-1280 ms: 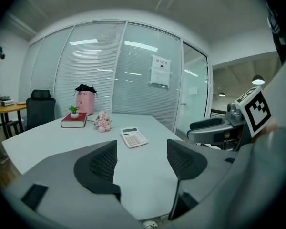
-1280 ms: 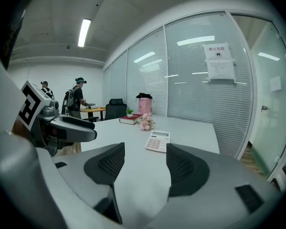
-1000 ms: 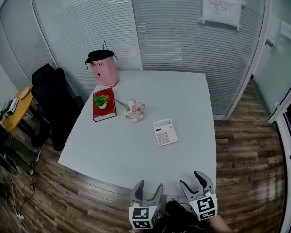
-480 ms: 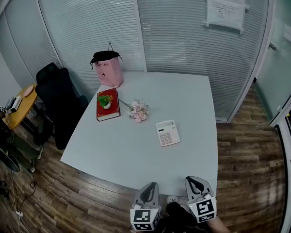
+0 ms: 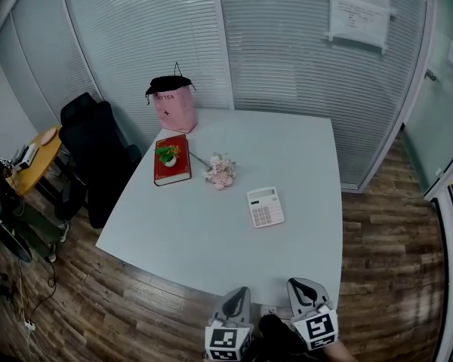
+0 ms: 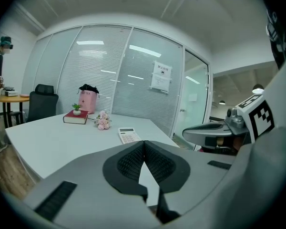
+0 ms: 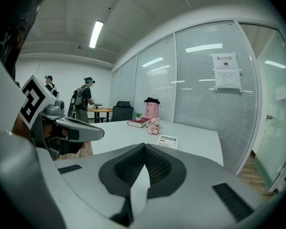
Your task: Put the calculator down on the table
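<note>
A white calculator [image 5: 265, 207] lies flat on the white table [image 5: 211, 240], right of its middle; it also shows in the left gripper view [image 6: 129, 135] and the right gripper view [image 7: 168, 141]. My left gripper [image 5: 235, 300] and right gripper [image 5: 304, 290] hover side by side at the table's near edge, well short of the calculator. Both are shut with nothing between the pads. In each gripper view the dark pads meet tip to tip, left gripper [image 6: 143, 142], right gripper [image 7: 144, 146].
Farther along the table lie pink flowers [image 5: 220, 172], a red book [image 5: 171, 160] with a small potted plant on it, and a pink bag [image 5: 176, 107] at the far edge. A black chair [image 5: 90, 153] stands left. People stand by a yellow table [image 7: 101, 109] beyond.
Both grippers' jaws have closed from wide open to shut. The head view has drifted slightly, so the table sits a little further right and up in the picture.
</note>
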`<state>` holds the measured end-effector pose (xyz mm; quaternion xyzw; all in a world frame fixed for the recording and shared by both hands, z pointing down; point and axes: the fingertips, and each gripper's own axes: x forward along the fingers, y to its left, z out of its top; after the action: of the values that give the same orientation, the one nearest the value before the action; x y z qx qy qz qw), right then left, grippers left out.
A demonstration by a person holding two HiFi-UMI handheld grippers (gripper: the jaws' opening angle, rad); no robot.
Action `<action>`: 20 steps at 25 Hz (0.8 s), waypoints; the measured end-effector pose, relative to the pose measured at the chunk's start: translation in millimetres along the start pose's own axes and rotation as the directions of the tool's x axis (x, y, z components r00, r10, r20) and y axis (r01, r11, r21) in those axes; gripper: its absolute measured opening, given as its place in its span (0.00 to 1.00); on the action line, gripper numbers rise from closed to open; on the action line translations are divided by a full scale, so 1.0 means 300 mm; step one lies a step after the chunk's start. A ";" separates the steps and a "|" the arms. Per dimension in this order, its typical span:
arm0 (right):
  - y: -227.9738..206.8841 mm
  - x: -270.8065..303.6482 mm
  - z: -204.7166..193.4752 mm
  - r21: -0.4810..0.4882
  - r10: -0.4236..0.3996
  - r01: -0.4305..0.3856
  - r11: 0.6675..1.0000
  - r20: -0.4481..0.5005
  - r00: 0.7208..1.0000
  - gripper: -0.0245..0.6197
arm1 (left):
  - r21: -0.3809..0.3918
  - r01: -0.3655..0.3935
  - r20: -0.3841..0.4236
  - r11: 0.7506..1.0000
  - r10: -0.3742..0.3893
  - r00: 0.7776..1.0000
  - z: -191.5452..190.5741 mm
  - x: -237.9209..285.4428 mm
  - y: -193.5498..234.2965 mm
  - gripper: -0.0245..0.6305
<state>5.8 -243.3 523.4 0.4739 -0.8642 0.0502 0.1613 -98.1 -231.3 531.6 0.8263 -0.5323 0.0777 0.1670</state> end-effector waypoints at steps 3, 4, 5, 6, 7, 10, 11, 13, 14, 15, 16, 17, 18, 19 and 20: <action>-0.005 0.012 0.012 -0.025 0.003 -0.002 1.000 0.020 1.000 0.05 | 0.015 -0.001 -0.002 1.000 0.001 1.000 -0.003 0.000 -0.001 0.07; -0.006 0.016 0.012 -0.044 0.001 0.000 0.999 0.023 1.000 0.05 | 0.021 0.000 -0.001 1.000 0.000 1.000 -0.001 0.000 -0.003 0.07; -0.005 0.017 0.010 -0.060 -0.001 0.003 0.998 0.022 1.000 0.05 | 0.028 0.001 -0.001 1.000 -0.001 1.000 -0.001 -0.001 -0.003 0.07; -0.004 0.018 0.007 -0.078 -0.002 0.004 0.997 0.026 1.000 0.05 | 0.032 -0.001 -0.001 0.999 0.001 1.000 -0.002 -0.002 -0.001 0.07; -0.003 0.019 0.004 -0.092 -0.002 0.005 0.996 0.030 1.000 0.05 | 0.034 -0.004 -0.002 0.999 0.004 1.000 -0.003 -0.003 0.003 0.07; 0.010 0.018 0.000 -0.047 -0.003 0.002 0.999 -0.007 1.000 0.05 | 0.035 -0.006 0.008 0.999 0.005 1.000 0.005 0.000 0.015 0.07; 0.015 0.018 0.000 -0.031 -0.003 0.002 1.000 -0.022 1.000 0.05 | 0.045 -0.004 0.022 0.999 0.003 1.000 0.011 0.003 0.017 0.07; 0.012 0.022 -0.003 -0.042 -0.006 0.005 0.999 -0.023 1.000 0.05 | 0.064 -0.004 0.038 0.998 0.001 0.999 0.014 0.005 0.022 0.07; 0.007 0.027 -0.005 -0.062 -0.009 0.008 0.998 -0.010 1.000 0.05 | 0.063 -0.005 0.046 0.998 0.002 0.999 0.016 0.007 0.025 0.07; 0.003 0.031 -0.006 -0.079 -0.010 0.010 0.997 0.003 1.000 0.05 | 0.057 -0.006 0.061 0.998 0.002 0.998 0.022 0.009 0.028 0.07; 0.002 0.033 -0.005 -0.081 -0.011 0.011 0.997 0.006 1.000 0.05 | 0.050 -0.007 0.074 0.999 0.003 0.997 0.027 0.012 0.031 0.07; 0.004 0.032 -0.001 -0.069 -0.012 0.012 0.998 -0.003 1.000 0.05 | 0.046 -0.008 0.079 0.999 0.004 0.997 0.029 0.013 0.035 0.07; 0.006 0.031 0.004 -0.060 -0.014 0.013 0.998 -0.012 1.000 0.05 | 0.045 -0.010 0.079 0.999 0.006 0.997 0.027 0.014 0.039 0.07; 0.005 0.033 0.006 -0.060 -0.016 0.015 0.998 -0.016 1.000 0.05 | 0.048 -0.011 0.076 0.999 0.008 0.997 0.024 0.015 0.043 0.07; 0.002 0.037 0.006 -0.063 -0.018 0.017 0.998 -0.017 1.000 0.05 | 0.050 -0.013 0.073 0.999 0.009 0.997 0.021 0.018 0.047 0.07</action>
<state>-0.6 -252.3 525.2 0.4759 -0.8596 0.0256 0.1841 -108.9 -243.5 530.1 0.8296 -0.5404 0.0621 0.1262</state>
